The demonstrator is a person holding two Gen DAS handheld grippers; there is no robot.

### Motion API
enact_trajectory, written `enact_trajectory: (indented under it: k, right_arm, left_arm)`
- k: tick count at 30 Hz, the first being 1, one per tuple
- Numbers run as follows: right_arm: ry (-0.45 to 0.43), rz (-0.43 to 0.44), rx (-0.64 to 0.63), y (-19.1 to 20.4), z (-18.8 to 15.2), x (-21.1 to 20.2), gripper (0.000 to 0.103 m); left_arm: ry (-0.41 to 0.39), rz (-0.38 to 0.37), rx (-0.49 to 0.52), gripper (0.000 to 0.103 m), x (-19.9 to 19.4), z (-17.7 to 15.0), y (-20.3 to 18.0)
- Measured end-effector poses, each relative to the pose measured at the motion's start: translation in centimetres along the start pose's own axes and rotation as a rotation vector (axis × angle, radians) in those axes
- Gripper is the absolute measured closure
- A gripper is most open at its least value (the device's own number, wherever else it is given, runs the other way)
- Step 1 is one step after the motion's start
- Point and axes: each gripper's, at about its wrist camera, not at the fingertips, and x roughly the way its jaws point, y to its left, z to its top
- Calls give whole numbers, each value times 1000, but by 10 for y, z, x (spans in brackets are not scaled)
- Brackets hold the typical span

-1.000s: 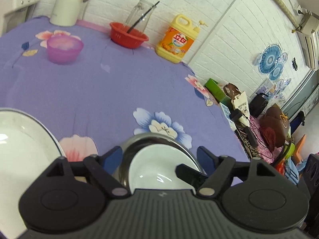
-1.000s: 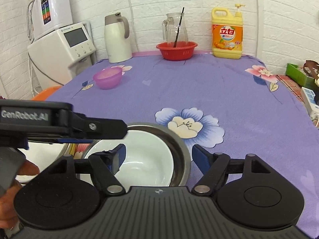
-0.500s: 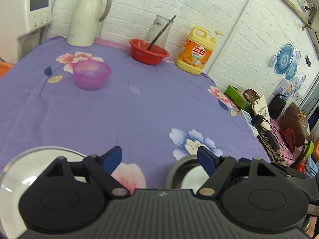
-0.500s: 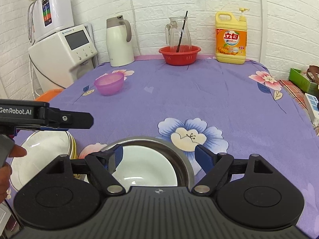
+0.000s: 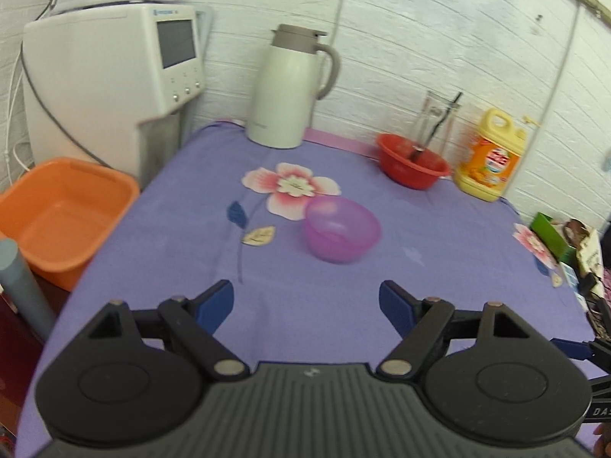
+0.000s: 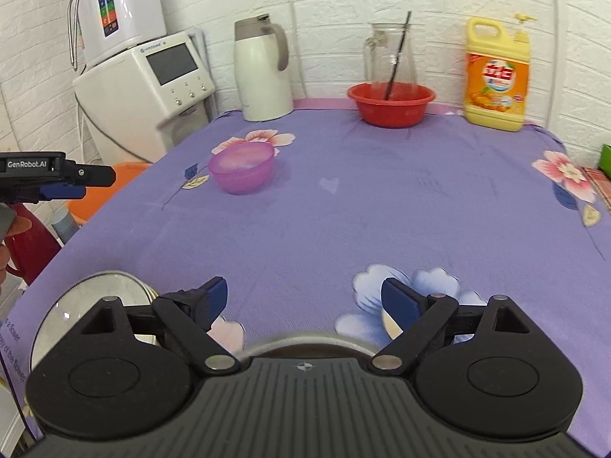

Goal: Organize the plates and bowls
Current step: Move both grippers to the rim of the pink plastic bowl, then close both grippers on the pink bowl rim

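We counted one purple bowl (image 5: pixel 341 229), one red bowl (image 5: pixel 413 166) and one plate (image 6: pixel 103 297); our left gripper (image 5: pixel 306 301) and right gripper (image 6: pixel 304 297) stood apart, empty.

black hand-held grippers, blue-tipped
left hand-held gripper (image 5: pixel 305 301) and right hand-held gripper (image 6: pixel 304 297): ribbed grey bodies, silver screws, white "genrobot.ai" lettering.

The left gripper (image 5: pixel 305 301), its jaws wide with nothing between them, has swung off the nested bowls and now faces the purple bowl (image 5: pixel 341 229). In the right wrist view, the steel bowl (image 6: pixel 305 341) has slipped almost under the right gripper (image 6: pixel 304 297).
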Motion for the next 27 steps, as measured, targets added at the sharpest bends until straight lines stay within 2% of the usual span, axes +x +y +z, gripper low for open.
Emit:
enact_trajectory:
  k: [4,11,16,19,23,27]
  right_arm:
    - [33,13,-23,7,30,33,0]
    - [107,15,-93,29,72,108,0]
    - [189,39,-174,50,83,169,0]
    - [208,25,-209,55,88,197,0]
    - [231,31,-229,52,87,219,0]
    - [187,72,-251,50,82,223,0]
  left_arm:
    - [16,-13,-38,23,30,14,13]
    - [66,-36,-57,21,106,44,11]
    - [113,-57,-42,21,163,55,3]
    - [129,-67,-16,21,185,55,0]
    - [136,-83,19,21,203,56,-2]
    - [138,-103,40,21,216,58,-4]
